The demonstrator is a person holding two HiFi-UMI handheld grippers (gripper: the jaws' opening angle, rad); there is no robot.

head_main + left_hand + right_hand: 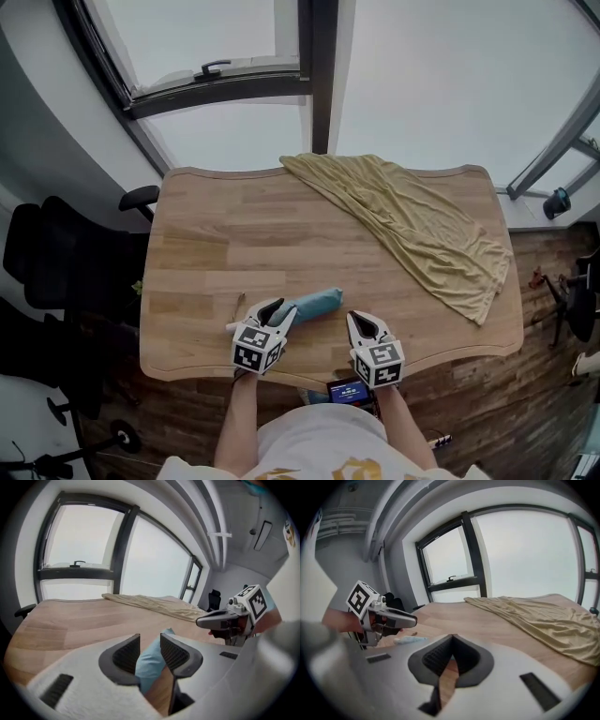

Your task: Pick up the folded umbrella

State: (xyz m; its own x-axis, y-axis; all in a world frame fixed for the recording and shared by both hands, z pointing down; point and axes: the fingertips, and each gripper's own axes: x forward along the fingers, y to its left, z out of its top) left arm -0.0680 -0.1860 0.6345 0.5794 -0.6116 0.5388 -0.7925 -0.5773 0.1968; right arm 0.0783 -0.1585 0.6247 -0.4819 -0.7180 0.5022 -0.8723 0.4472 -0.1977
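The folded umbrella (pixel 317 302), a light blue bundle, lies on the wooden table (pixel 225 234) near its front edge. My left gripper (pixel 278 307) is at the umbrella's left end with its jaws partly apart. In the left gripper view the blue umbrella (pixel 152 660) shows in the gap of the left gripper (pixel 150 641), and I cannot see the pads pressing on it. My right gripper (pixel 361 323) hovers just right of the umbrella, empty, its fingertips meeting. In the right gripper view the right gripper (pixel 451 639) is shut, and the umbrella (pixel 410 640) lies to the left under the left gripper (pixel 401 618).
A crumpled yellow-beige cloth (pixel 412 225) covers the table's far right part and hangs over the right edge. A black office chair (pixel 56 262) stands left of the table. A small device with a lit screen (pixel 349 390) sits at the person's waist.
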